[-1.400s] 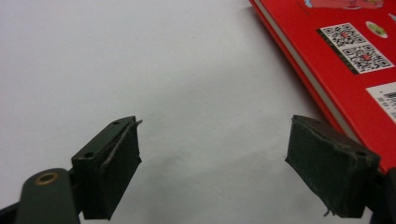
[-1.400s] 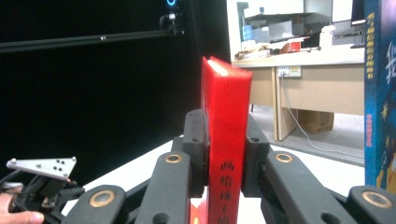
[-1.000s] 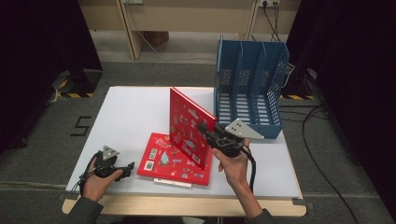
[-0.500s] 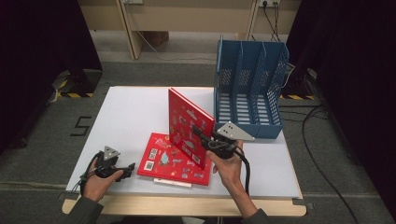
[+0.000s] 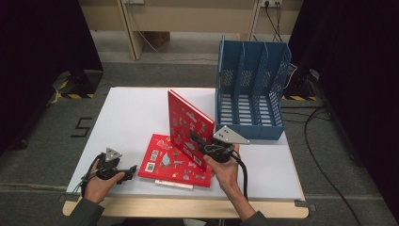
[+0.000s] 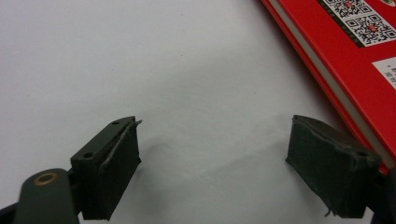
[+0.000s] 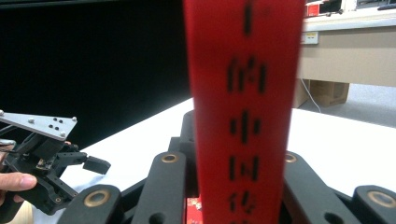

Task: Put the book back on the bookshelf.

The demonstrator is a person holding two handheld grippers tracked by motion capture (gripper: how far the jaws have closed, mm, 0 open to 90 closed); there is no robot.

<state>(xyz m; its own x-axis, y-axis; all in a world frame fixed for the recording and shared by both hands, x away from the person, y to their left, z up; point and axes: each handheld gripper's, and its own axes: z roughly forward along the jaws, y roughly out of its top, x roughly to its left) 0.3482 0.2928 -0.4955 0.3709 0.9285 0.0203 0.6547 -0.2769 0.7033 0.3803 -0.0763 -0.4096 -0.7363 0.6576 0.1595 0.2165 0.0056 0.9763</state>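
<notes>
Right gripper (image 5: 200, 143) is clamped on the spine of an upright red book (image 5: 188, 127), held on edge above a second red book (image 5: 174, 162) lying flat on the white table (image 5: 131, 113), left of the blue file rack (image 5: 251, 89). Left gripper (image 5: 127, 170) rests on the table near the flat book's corner, jaws spread wide and empty. Risk: the grip is narrow and low on the spine, so the book could swing or flop open on the way to a rack slot and catch a divider.

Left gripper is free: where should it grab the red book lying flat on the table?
Take the flat red book by its near-left edge, coming in level from the left. It lies flat and that edge faces the open left gripper, the page block showing there.
</notes>
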